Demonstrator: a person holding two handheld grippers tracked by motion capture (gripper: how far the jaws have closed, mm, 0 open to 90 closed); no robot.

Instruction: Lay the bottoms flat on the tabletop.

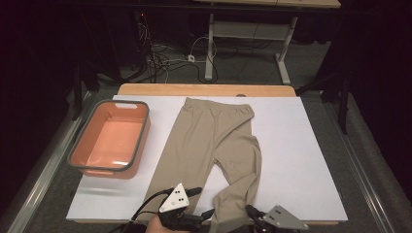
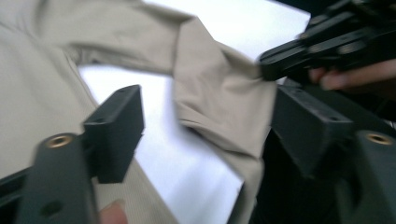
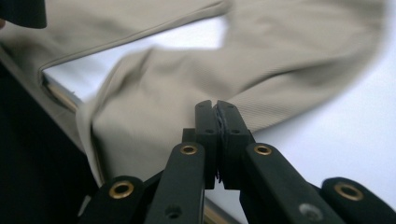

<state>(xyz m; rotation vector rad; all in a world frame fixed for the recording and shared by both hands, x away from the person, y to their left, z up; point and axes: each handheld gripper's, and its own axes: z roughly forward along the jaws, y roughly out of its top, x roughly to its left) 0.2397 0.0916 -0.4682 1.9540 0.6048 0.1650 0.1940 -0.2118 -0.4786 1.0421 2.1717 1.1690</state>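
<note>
Nothing to read from where I'm sitting: no word, brand, number or sign that I can make out in the high view or in either gripper view. The closest thing to a mark is a small cluster of dark dots on the grey plate (image 1: 175, 198) of the left gripper, and those spell nothing.
</note>
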